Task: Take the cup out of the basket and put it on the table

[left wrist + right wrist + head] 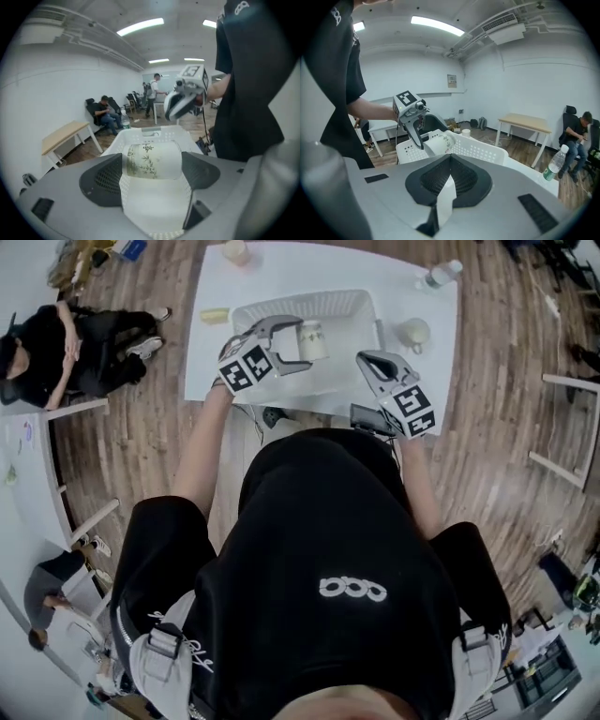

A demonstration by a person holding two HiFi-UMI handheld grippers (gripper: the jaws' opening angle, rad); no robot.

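Observation:
A white cup with a green bamboo print lies on its side between the jaws of my left gripper, which is shut on it over the white basket. In the left gripper view the cup fills the gap between both dark pads, with the basket rim behind it. The right gripper view shows the cup about level with the basket's rim. My right gripper is shut with nothing in it and hovers beside the basket's right front corner.
On the white table stand a second pale cup right of the basket, a water bottle at the far right, a small cup at the far edge and a yellowish item. People sit at the left.

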